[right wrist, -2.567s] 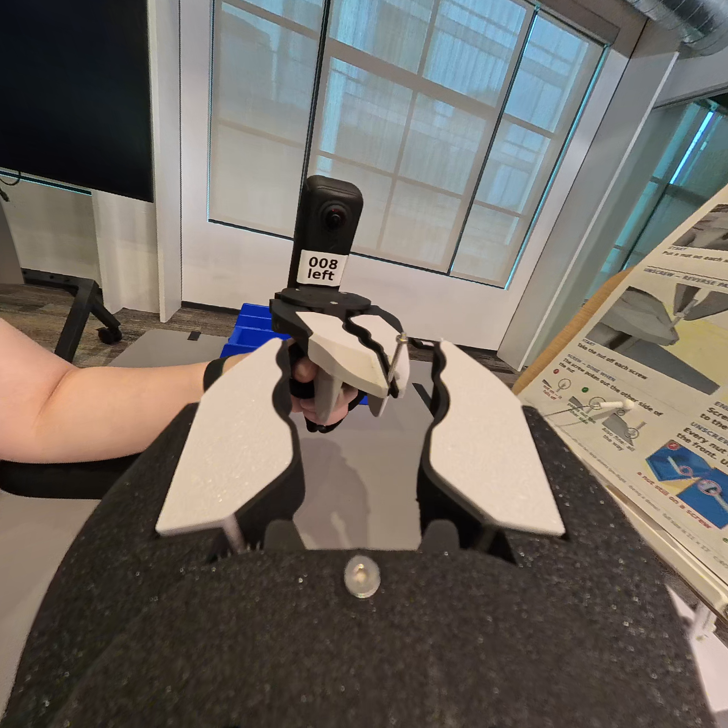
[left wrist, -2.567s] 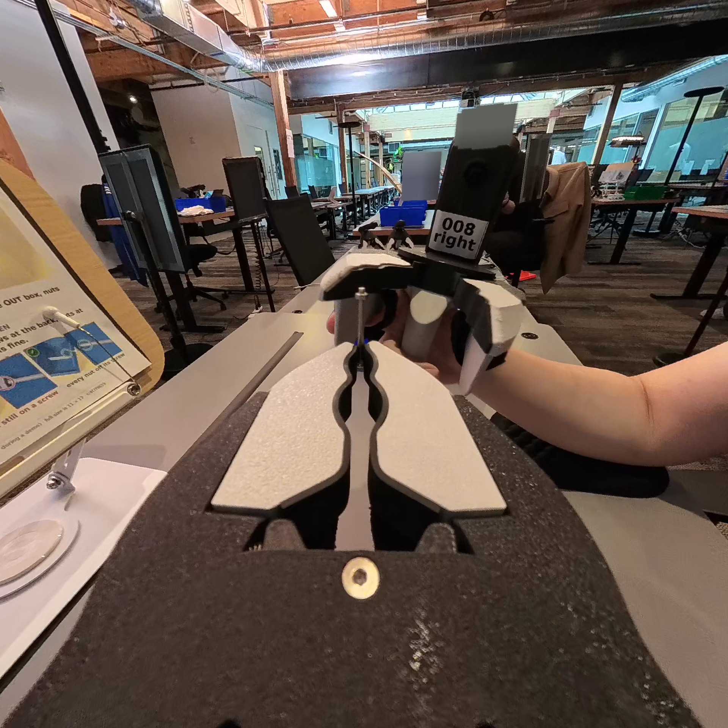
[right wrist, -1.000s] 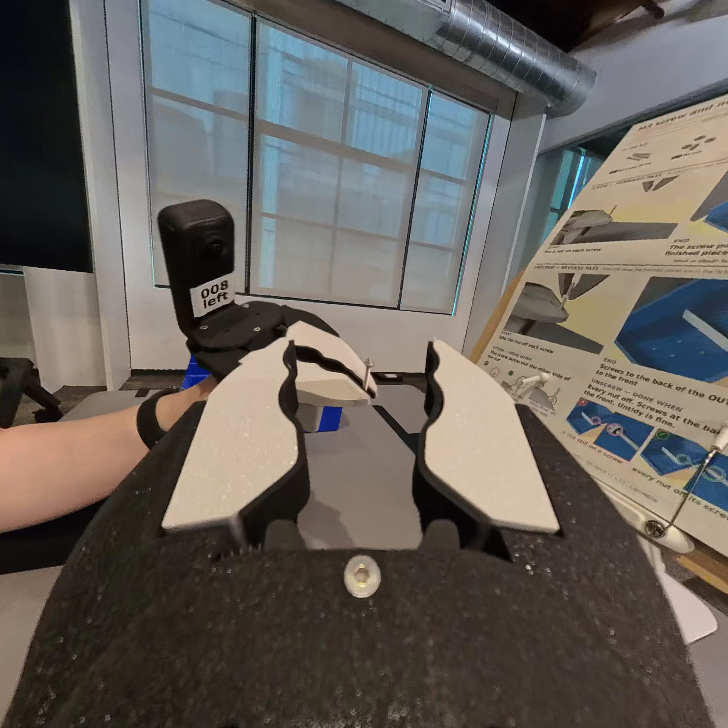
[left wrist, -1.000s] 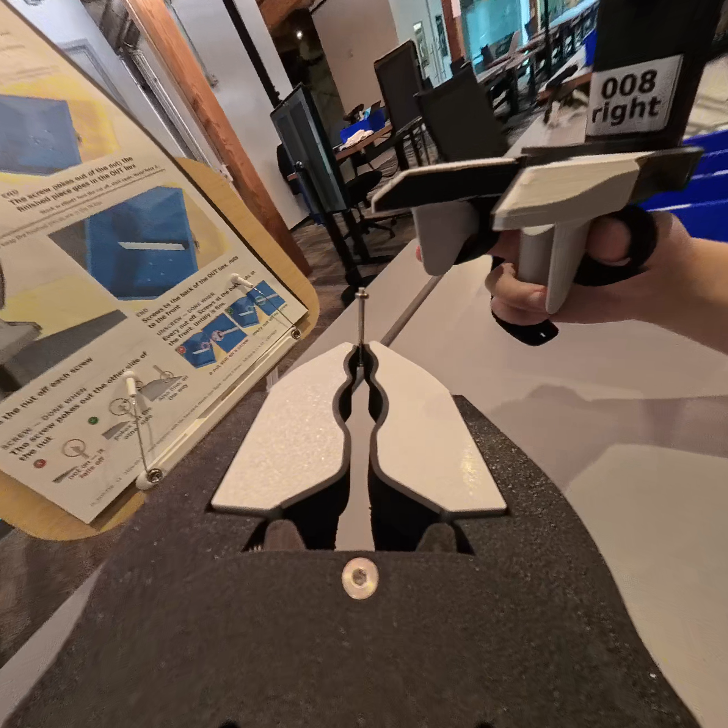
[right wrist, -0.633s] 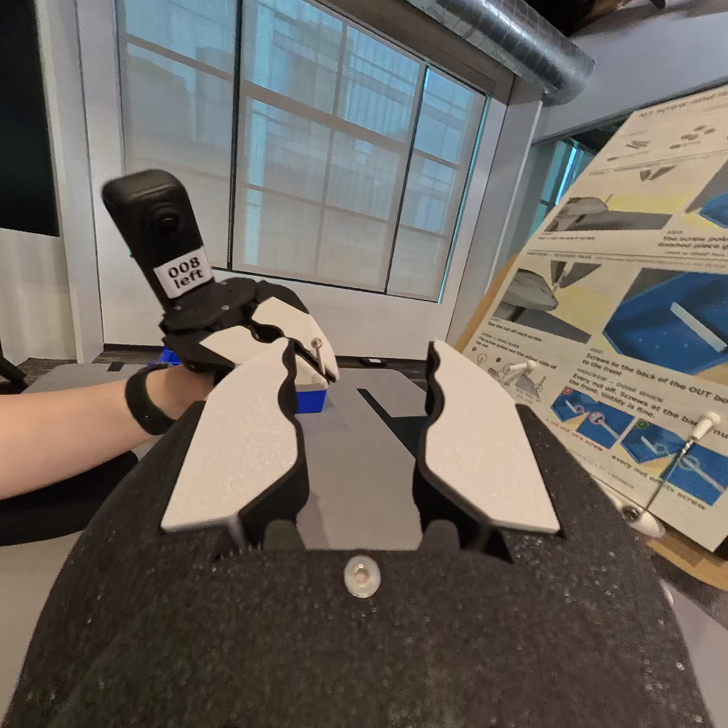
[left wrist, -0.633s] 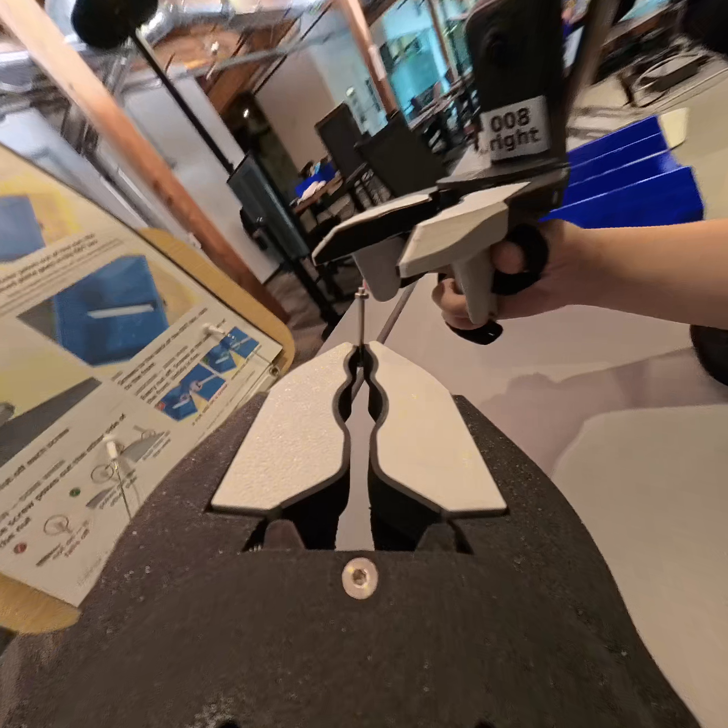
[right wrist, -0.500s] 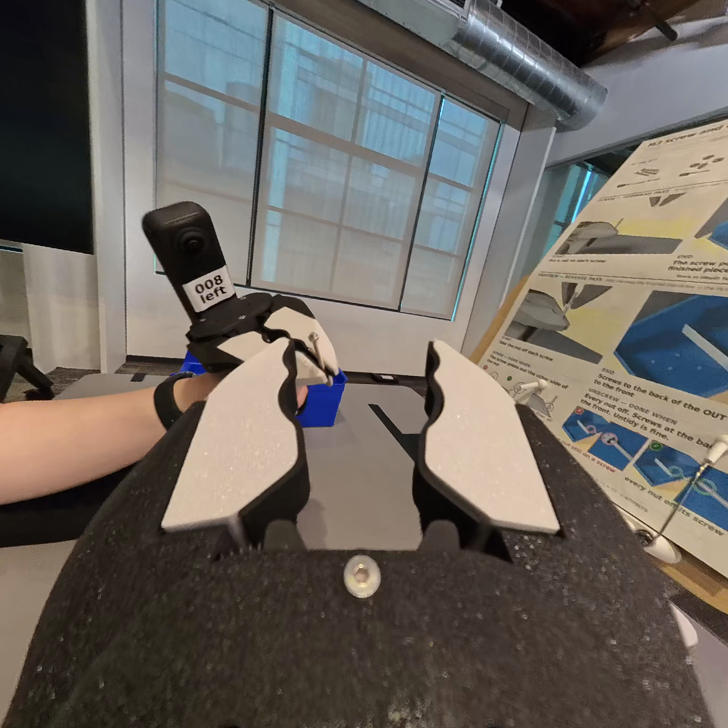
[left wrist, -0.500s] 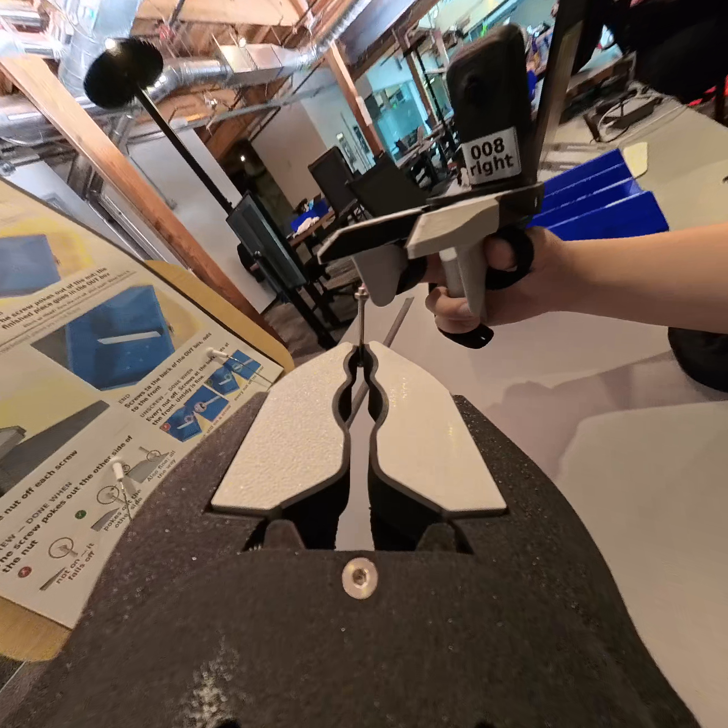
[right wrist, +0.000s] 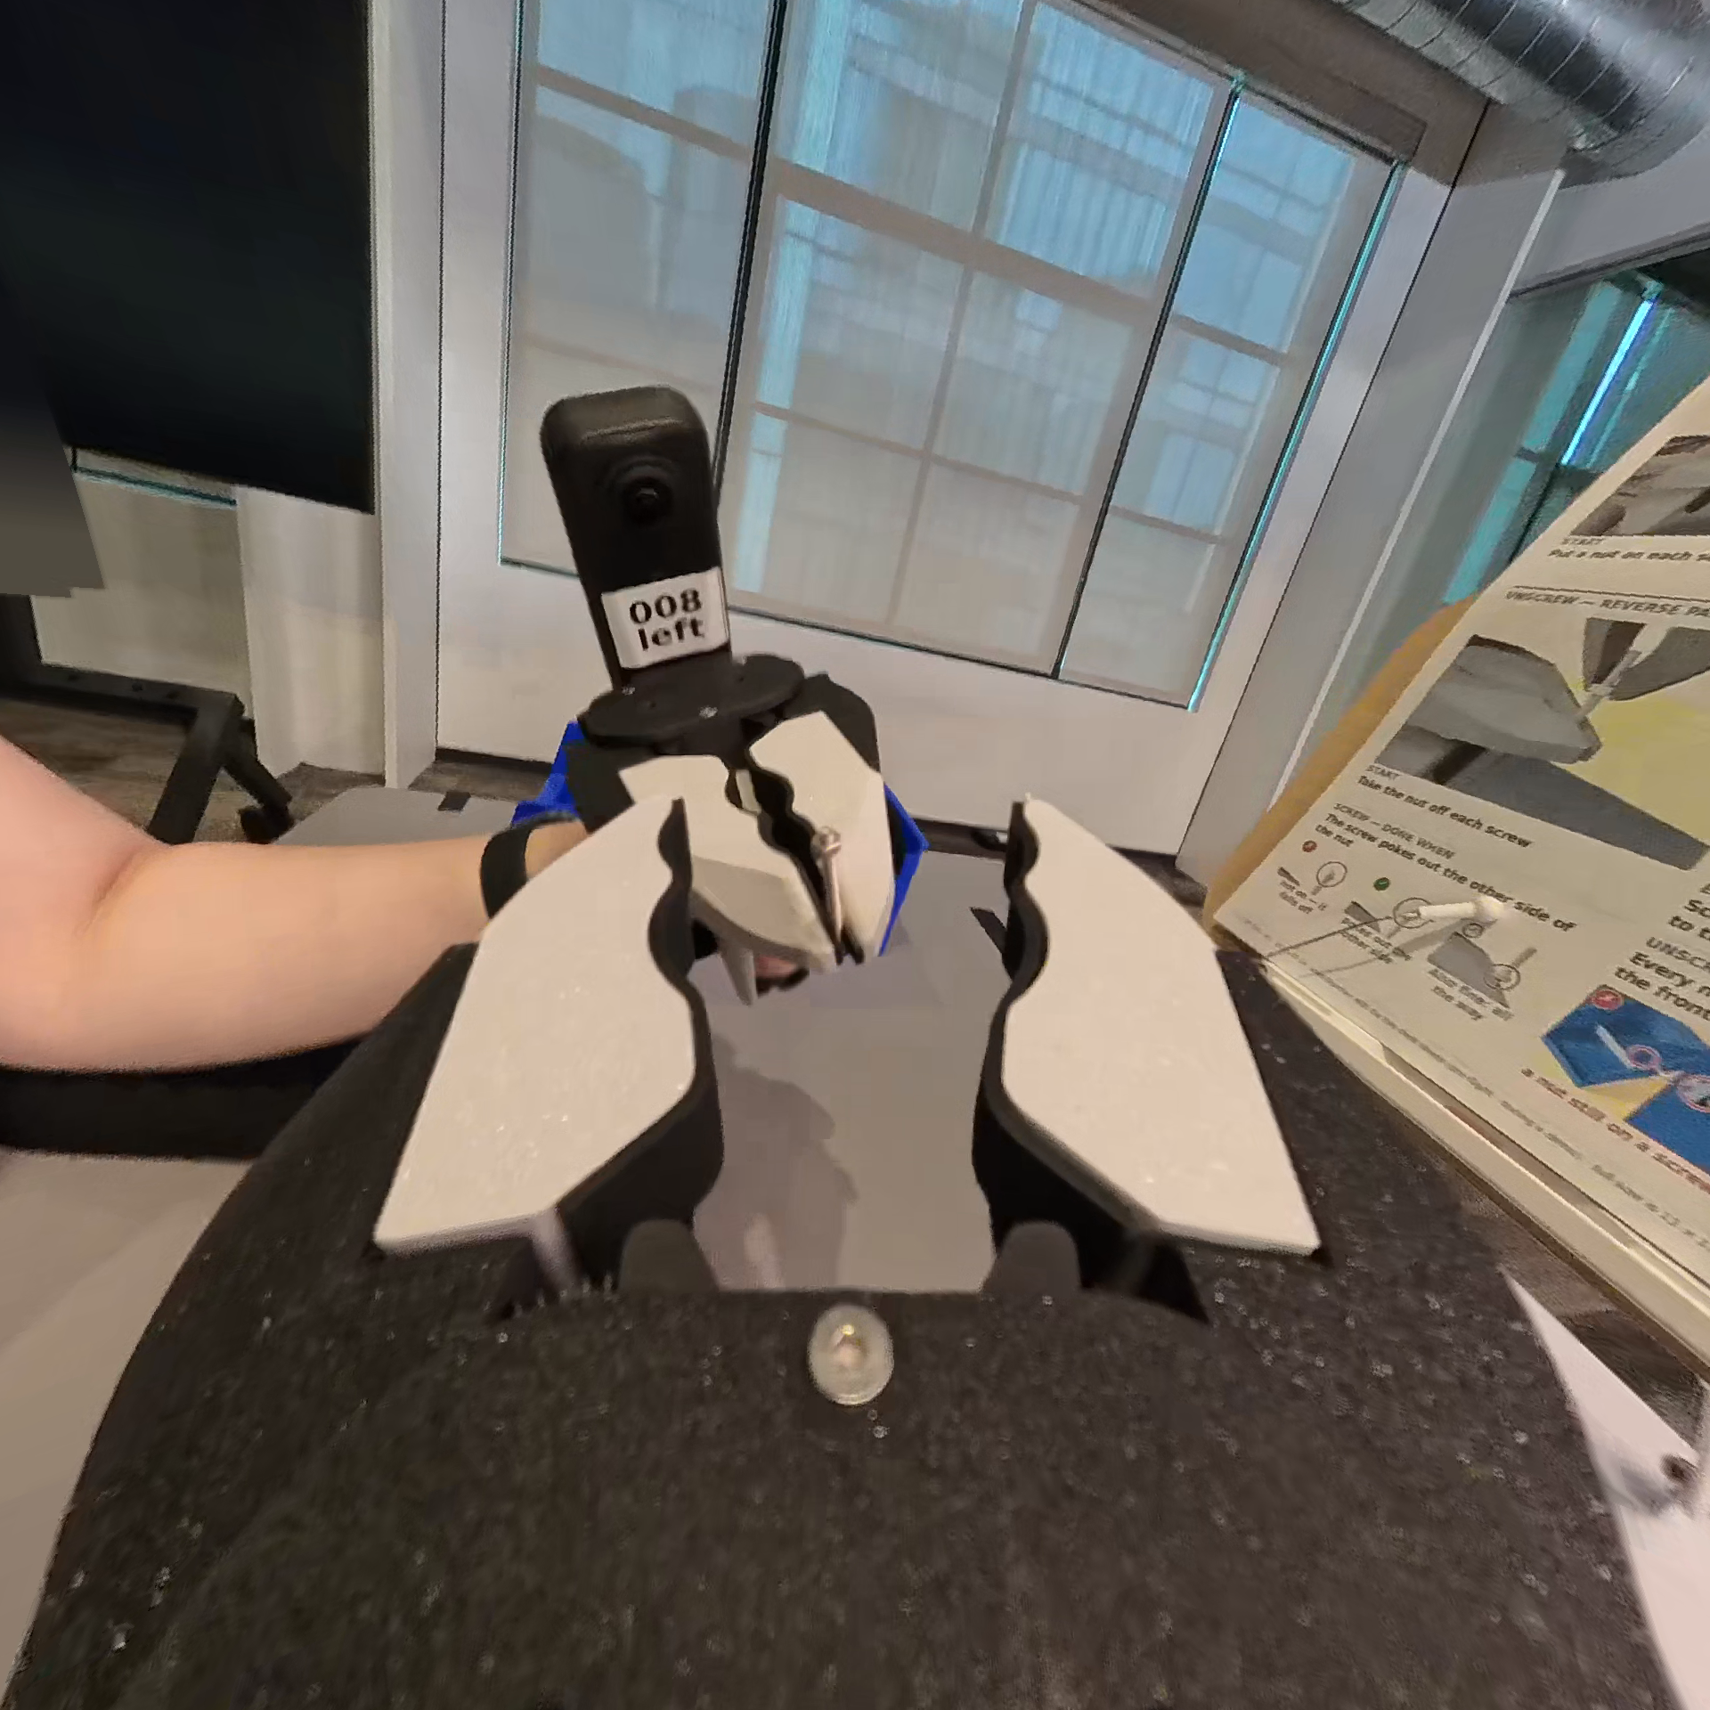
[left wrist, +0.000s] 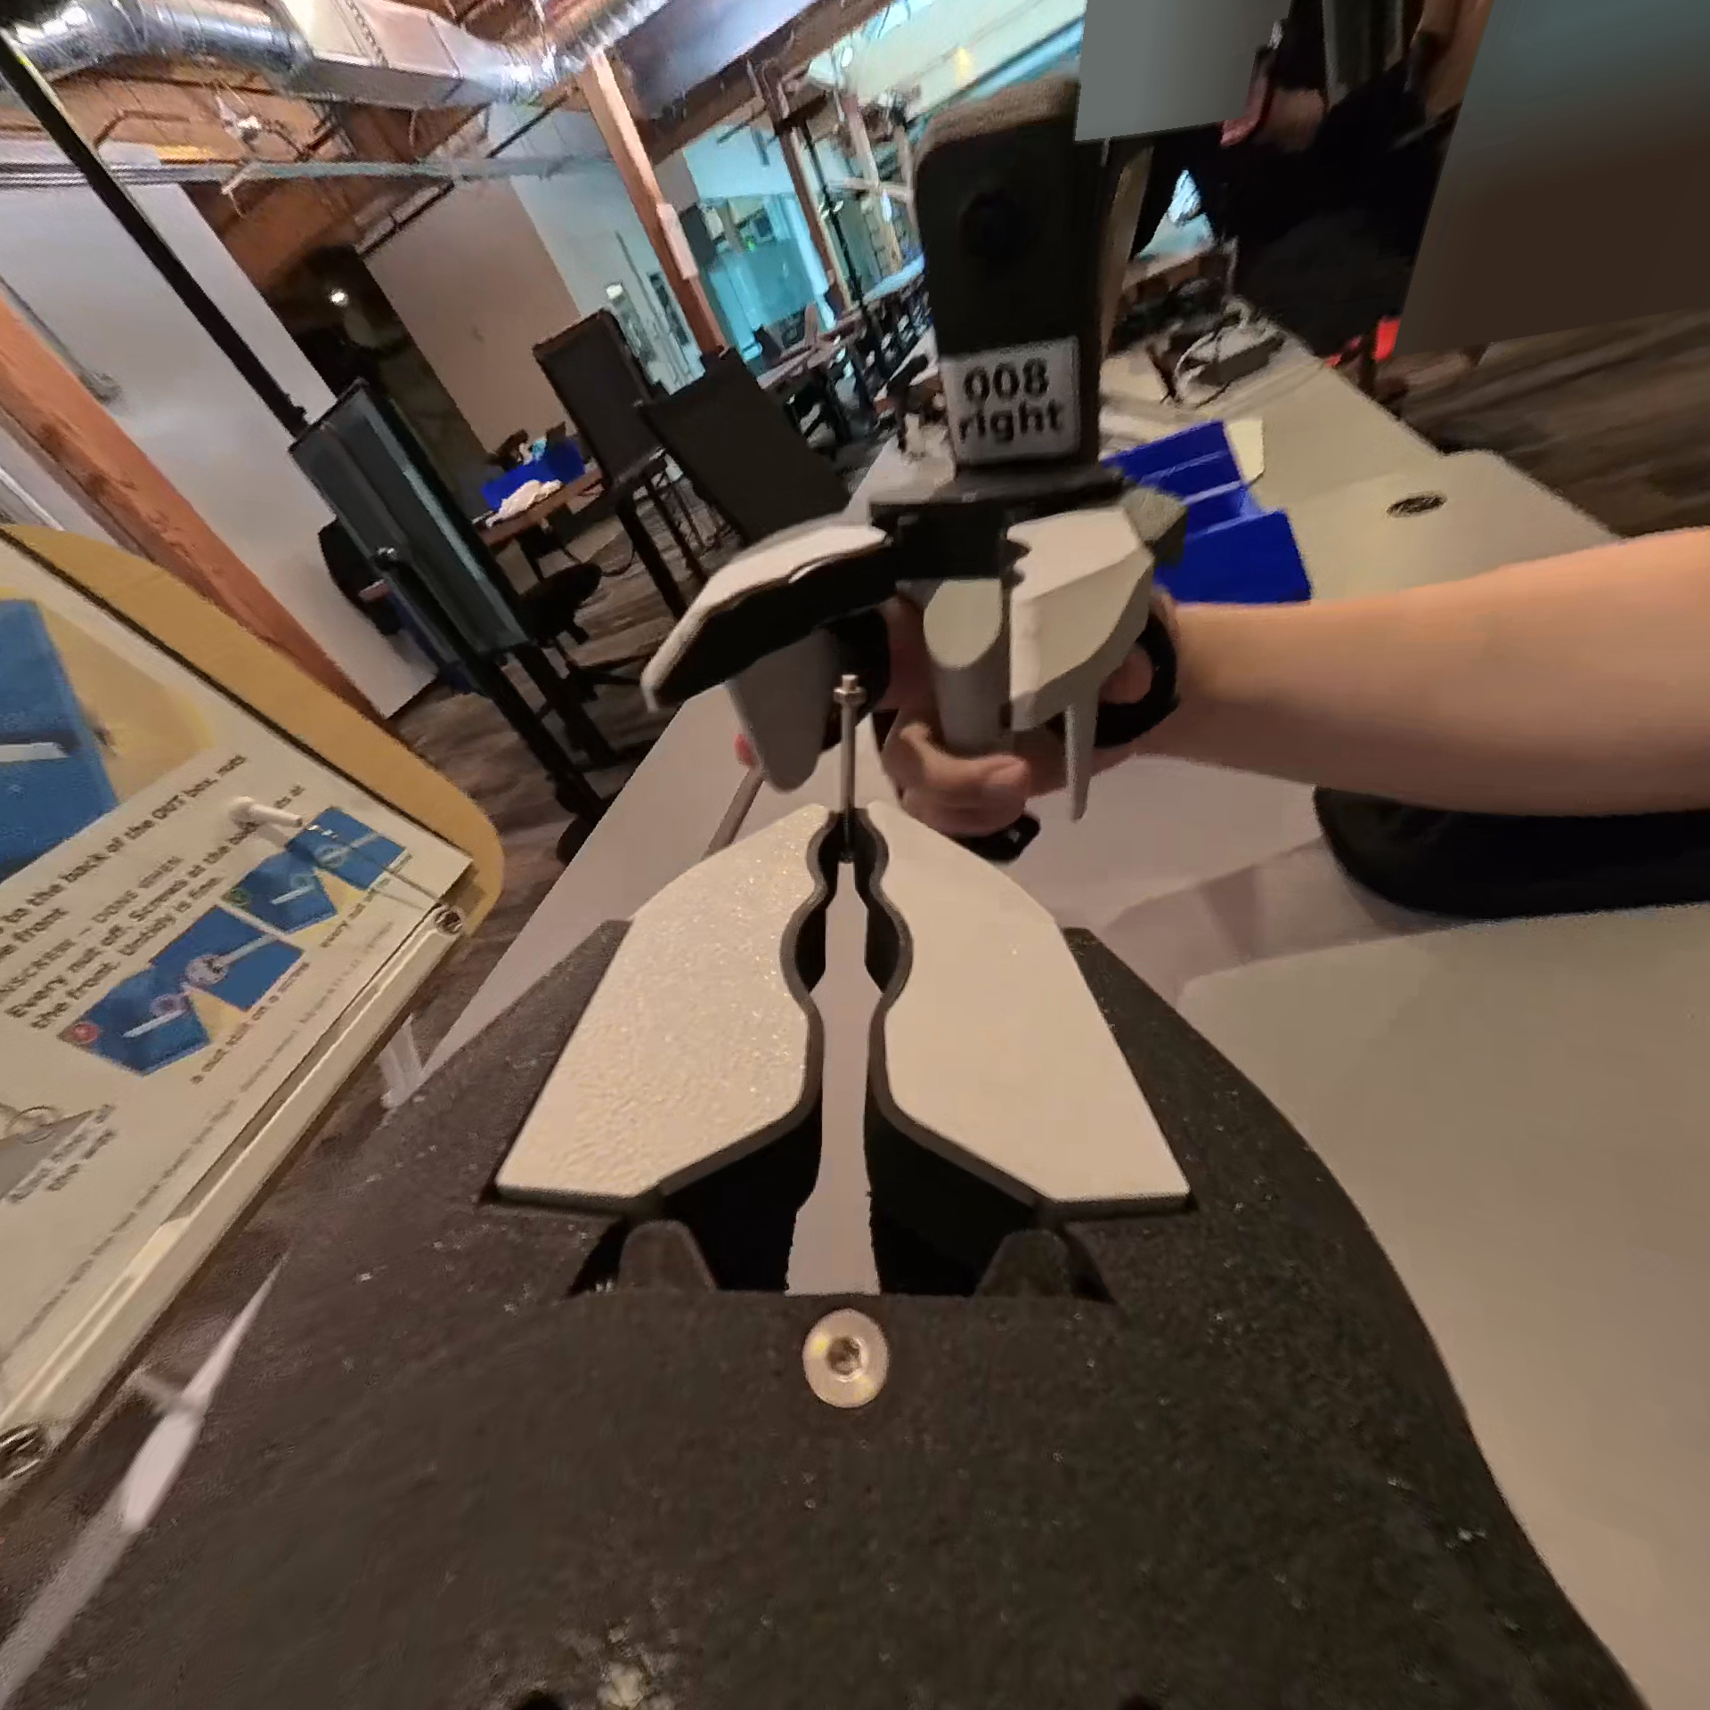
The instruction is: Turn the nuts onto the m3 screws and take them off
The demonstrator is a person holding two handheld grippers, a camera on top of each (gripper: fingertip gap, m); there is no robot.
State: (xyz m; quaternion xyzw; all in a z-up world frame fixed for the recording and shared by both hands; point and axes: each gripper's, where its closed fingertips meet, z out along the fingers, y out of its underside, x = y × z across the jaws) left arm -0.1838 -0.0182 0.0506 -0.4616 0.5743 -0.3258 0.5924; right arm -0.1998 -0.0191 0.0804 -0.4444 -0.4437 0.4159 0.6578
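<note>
Left gripper fingers clamp a screw — perhaps nut-tipped; right gripper fingers apart.

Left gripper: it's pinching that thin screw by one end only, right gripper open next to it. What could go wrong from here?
The left gripper grips the screw only at its fingertips, so a bump could tilt or drop it. The open right gripper sits very near; its finger could knock the screw's free end. The instruction board stands close alongside.
</note>
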